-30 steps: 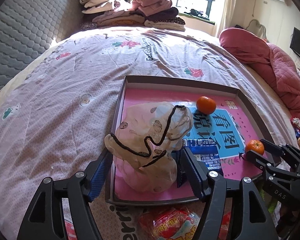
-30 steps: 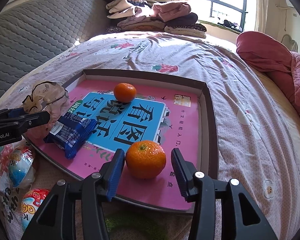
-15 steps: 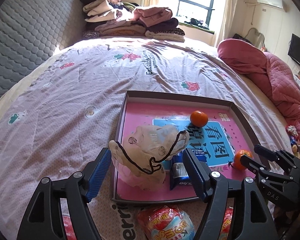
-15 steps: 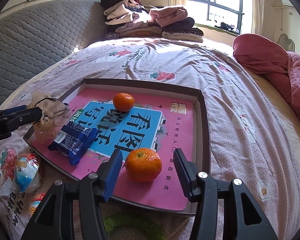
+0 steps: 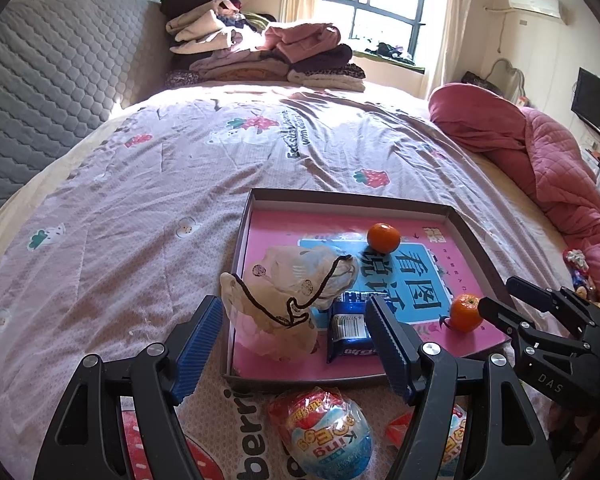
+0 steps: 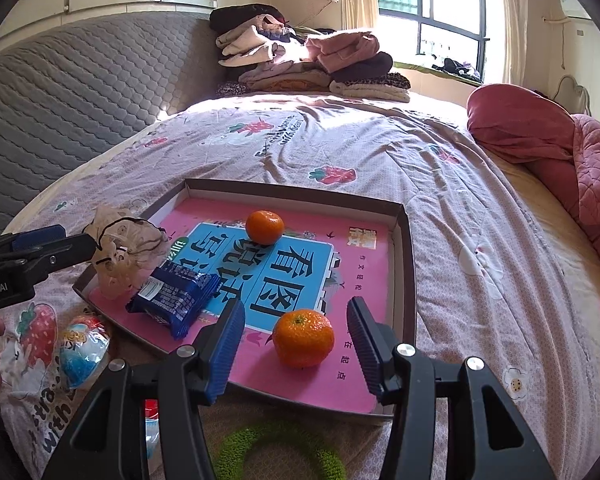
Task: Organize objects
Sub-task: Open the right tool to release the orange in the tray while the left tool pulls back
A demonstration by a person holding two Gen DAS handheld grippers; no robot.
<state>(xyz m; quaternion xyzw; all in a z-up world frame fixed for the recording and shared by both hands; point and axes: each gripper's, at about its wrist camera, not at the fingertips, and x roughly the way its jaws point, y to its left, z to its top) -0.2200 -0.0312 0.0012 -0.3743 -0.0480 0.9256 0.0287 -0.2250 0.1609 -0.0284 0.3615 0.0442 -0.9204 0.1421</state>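
A shallow cardboard tray point(image 6: 406, 264) lies on the bed point(image 6: 340, 152) as the collecting place, so everything gathered sits on its pink liner. At its near left corner slumps a crumpled plastic bag point(image 5: 284, 300), with a blue snack packet point(image 6: 176, 300) just beside it. One mandarin point(image 6: 265, 227) rests toward the far side, another mandarin point(image 6: 303, 337) at the near edge. Wrapped snacks point(image 5: 324, 428) lie outside, near the tray, apparently not yet sorted. The left gripper point(image 5: 296, 344) is spread wide around the bag without pressing it. The right gripper point(image 6: 296, 340) is released too, its pads standing clear on either side of the near mandarin.
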